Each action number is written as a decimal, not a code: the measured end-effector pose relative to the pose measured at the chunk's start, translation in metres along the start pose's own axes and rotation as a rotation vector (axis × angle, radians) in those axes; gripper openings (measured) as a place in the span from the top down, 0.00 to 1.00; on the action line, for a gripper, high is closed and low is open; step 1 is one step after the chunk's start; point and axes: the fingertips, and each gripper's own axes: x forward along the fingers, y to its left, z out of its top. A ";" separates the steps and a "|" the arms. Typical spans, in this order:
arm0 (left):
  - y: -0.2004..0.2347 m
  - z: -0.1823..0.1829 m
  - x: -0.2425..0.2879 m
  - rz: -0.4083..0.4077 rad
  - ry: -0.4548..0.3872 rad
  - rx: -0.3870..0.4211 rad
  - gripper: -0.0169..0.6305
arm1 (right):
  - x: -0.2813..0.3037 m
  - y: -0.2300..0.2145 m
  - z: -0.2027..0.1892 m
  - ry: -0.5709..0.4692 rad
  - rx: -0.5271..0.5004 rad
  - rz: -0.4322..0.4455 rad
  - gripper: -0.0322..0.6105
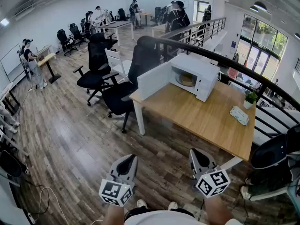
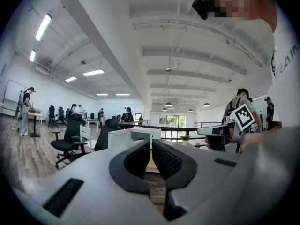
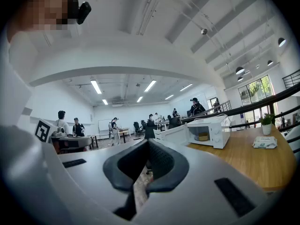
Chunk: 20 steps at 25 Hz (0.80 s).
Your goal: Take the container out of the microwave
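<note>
looking along its own jaws, the right gripper [image 3: 148,143] catches what the left gripper view cannot: the tan container [image 3: 203,136] sitting inside the white microwave [image 3: 213,130], whose door [image 3: 171,135] stands swung open. in the left gripper view, the left gripper [image 2: 151,143] blocks the oven cavity, so only the door and the top of the casing show past it. both pairs of jaws are pressed together with nothing between them. the head view places both grippers low and well apart from the wooden table [image 1: 206,121]; there the container is only a dim round shape in the oven. a wipes packet [image 1: 239,115] and a small potted plant [image 1: 251,98] sit towards the table's right end, and black office chairs [image 1: 117,100] stand just beside its left corner, near the open door.
</note>
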 end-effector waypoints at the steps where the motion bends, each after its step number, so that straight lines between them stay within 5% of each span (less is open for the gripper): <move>1: 0.001 0.000 0.001 -0.002 0.001 0.000 0.91 | 0.002 -0.001 0.000 0.000 -0.001 -0.001 0.92; 20: 0.059 -0.010 -0.005 0.014 0.007 -0.034 0.92 | 0.027 0.005 -0.004 -0.038 0.051 -0.089 0.92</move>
